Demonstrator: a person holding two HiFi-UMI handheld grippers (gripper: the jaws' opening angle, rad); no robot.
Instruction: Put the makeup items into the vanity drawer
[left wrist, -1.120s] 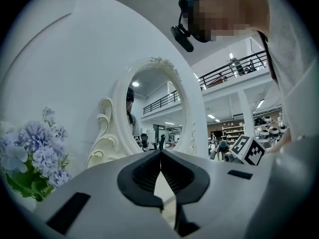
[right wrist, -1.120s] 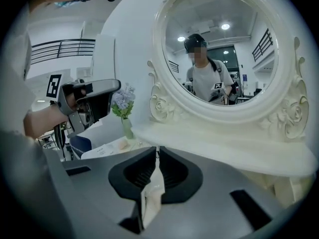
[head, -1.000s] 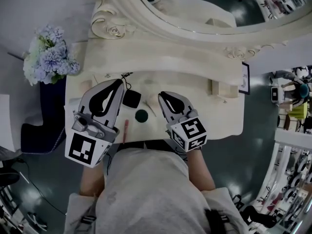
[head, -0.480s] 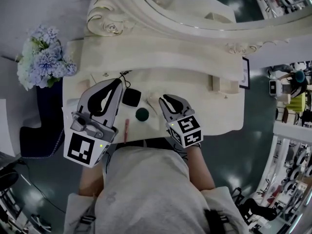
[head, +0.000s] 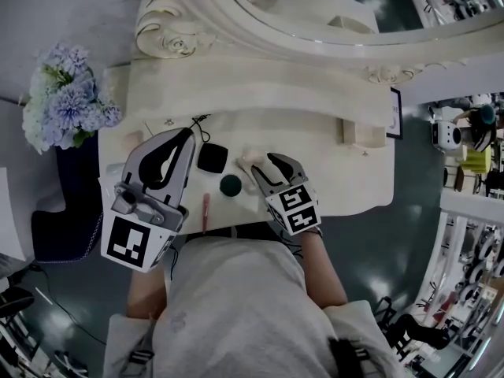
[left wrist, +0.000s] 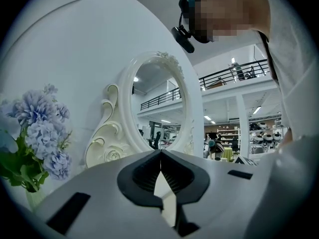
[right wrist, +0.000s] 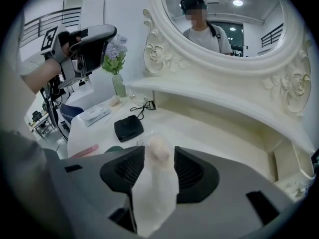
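On the cream vanity top lie a black compact, a dark green round item and a pink stick. A pale, clear-wrapped item lies just right of the compact. My right gripper is down at it, jaws opening, and the pale item sits in the gap between them without the pads visibly pressing on it. My left gripper hovers above the table's left side, shut and empty. No drawer is in sight.
A vase of blue flowers stands at the far left, a black cable behind the compact. The ornate mirror and its raised shelf close off the back. A small cream box and a framed card sit at the right.
My right gripper has slid a little left and lower over the table, and its jaws now stand apart around the pale item. The left gripper has hardly moved.
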